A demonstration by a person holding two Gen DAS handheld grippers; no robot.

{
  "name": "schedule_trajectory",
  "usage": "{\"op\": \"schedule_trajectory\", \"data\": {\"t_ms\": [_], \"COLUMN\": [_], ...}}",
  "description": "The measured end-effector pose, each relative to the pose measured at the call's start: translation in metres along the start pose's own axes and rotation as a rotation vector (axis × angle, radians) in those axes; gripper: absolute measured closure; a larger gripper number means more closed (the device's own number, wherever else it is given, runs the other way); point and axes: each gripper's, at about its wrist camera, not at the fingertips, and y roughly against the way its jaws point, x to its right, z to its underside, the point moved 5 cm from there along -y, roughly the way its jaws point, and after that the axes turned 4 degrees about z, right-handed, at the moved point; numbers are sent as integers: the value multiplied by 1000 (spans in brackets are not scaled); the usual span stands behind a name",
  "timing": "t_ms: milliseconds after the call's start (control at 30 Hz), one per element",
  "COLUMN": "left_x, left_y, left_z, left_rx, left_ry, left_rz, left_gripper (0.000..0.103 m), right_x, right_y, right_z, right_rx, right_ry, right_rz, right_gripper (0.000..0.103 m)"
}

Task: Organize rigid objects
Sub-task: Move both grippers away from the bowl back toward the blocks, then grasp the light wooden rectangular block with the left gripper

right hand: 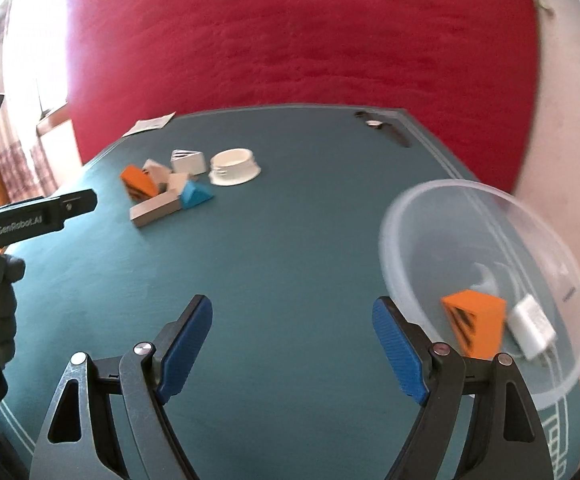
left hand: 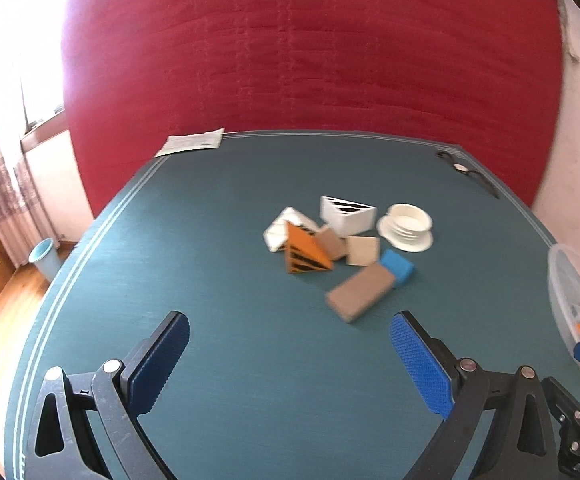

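Both grippers sit closest to their cameras, each above the teal table (left hand: 218,208). Left gripper (left hand: 289,360): jaws spread wide, nothing between the blue pads, bare tabletop below. Right gripper (right hand: 292,344): jaws likewise wide apart and empty.

In the left wrist view, the object cluster lies at 12 to 1 o'clock from the left gripper, well apart from it. It comprises:
- a tan rectangular block (left hand: 360,292), nearest the jaws;
- a blue block (left hand: 398,267), touching the tan block's far end;
- an orange striped wedge (left hand: 306,254);
- two small pale wooden blocks (left hand: 363,251), side by side;
- a white triangular block (left hand: 348,216) with black stripes on top;
- a flat white piece (left hand: 286,226), partly behind the orange wedge;
- a white round flanged cap (left hand: 408,226), at the cluster's right end.

In the right wrist view, a clear plastic bowl (right hand: 470,216) stands at 2 o'clock from the right gripper, just beside its right finger. Inside lie a second orange striped wedge (right hand: 476,322) and a white block (right hand: 532,326), touching.

A paper sheet (left hand: 192,142) rests at the far left table corner; black scissors (left hand: 468,172) at the far right corner.
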Motion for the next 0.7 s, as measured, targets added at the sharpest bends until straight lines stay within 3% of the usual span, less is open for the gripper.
{"op": "schedule_trajectory", "data": {"t_ms": [333, 700], "left_x": [-15, 17], "left_y": [-17, -53], "left_z": [6, -2], "left_rx": [-35, -99], "left_ry": [-4, -100], "left_rz": [-9, 58], "left_gripper": [1, 1], "right_x": [-32, -34], "right_y": [-25, -39], "right_z": [-11, -6], "right_rx": [-53, -106], "right_ry": [39, 11], "right_rz": [-65, -96], "right_gripper": [20, 20]}}
